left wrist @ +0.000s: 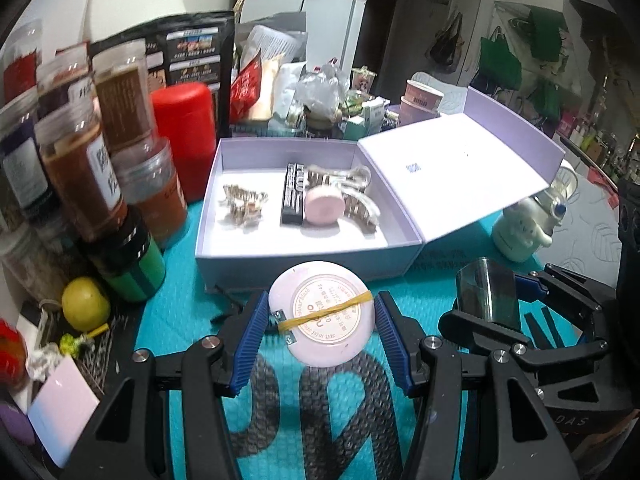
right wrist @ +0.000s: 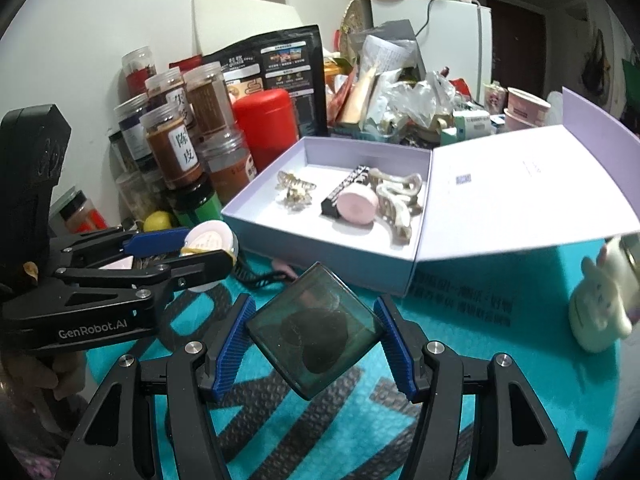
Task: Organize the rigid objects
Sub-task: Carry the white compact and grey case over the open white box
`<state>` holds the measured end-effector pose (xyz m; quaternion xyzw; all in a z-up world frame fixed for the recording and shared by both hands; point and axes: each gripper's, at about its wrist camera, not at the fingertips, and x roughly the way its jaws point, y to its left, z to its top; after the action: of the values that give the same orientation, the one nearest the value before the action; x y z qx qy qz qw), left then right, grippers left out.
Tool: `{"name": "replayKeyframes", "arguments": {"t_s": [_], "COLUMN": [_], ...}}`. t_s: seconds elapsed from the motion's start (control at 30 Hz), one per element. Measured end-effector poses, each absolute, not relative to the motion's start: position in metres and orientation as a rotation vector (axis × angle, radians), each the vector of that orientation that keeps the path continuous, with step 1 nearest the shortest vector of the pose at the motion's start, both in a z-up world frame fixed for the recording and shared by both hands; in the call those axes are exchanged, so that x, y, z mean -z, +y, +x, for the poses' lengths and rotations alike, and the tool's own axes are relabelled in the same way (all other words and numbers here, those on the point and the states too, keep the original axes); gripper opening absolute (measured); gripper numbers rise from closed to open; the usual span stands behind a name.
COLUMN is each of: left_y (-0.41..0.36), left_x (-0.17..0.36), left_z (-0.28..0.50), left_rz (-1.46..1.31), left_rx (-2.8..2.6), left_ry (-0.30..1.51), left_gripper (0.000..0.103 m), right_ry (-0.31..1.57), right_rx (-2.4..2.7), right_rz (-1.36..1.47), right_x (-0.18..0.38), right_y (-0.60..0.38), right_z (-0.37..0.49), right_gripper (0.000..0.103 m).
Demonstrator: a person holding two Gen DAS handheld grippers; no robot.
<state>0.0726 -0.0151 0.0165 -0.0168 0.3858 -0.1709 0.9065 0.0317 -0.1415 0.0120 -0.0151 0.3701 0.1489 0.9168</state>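
Note:
My left gripper (left wrist: 322,322) is shut on a round pink compact (left wrist: 322,312) with a yellow rubber band, held just in front of the open lavender box (left wrist: 304,258). It also shows in the right wrist view (right wrist: 210,240). My right gripper (right wrist: 316,326) is shut on a square dark-green transparent case (right wrist: 316,326), also seen in the left wrist view (left wrist: 486,294). The box (right wrist: 340,252) holds two hair claws (right wrist: 294,192) (right wrist: 400,196), a black stick (right wrist: 346,192) and a pink round puck (right wrist: 356,204).
Spice jars (left wrist: 80,176), a red canister (left wrist: 186,136) and a green tin (left wrist: 132,268) crowd the left. A lemon (left wrist: 86,304) lies by them. The box lid (left wrist: 460,168) lies open to the right. A white bunny figure (right wrist: 600,312) stands at right. A teal mat (right wrist: 460,380) covers the table.

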Motion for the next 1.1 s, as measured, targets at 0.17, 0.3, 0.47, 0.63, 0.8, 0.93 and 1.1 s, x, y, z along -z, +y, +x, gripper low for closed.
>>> {"name": "replayKeyframes", "arguments": {"t_s": [0.17,0.3,0.47,0.63,0.8,0.93,1.1], "left_y": [-0.02,-0.023,-0.025,-0.028,-0.03,-0.033,-0.037], "left_x": [-0.024,-0.029,-0.039,-0.046,-0.051,-0.051,-0.054], "left_z": [0.087,0.097,0.109,0.12,0.133,0.145,0.164], "left_rz": [-0.036,-0.042,-0.03,-0.018,-0.013,-0.014,-0.007], "left_rx": [0.37,0.375,0.376,0.373,0.373,0.379,0.386], "left_ry": [0.78,0.765,0.745,0.728,0.718,0.724,0.719], "left_gripper": [0.054,0.054,0.054,0.054,0.054,0.054,0.054], "right_ry": [0.745,0.741,0.717,0.702,0.693,0.693,0.689], "right_rx": [-0.324,-0.346,-0.378,-0.386,-0.378,-0.374,-0.365], "right_rz": [-0.037,-0.037,-0.044,-0.059,-0.072,-0.065,-0.056], "right_x": [-0.025,-0.034,-0.047,-0.055,-0.059,-0.06,-0.06], "right_y": [-0.146,-0.15,-0.153,-0.154,-0.156,-0.158,-0.163], "right_z": [0.043,0.051,0.062,0.076,0.092,0.107,0.128], "right_gripper": [0.061,0.061,0.062,0.062,0.062,0.061,0.062]}}
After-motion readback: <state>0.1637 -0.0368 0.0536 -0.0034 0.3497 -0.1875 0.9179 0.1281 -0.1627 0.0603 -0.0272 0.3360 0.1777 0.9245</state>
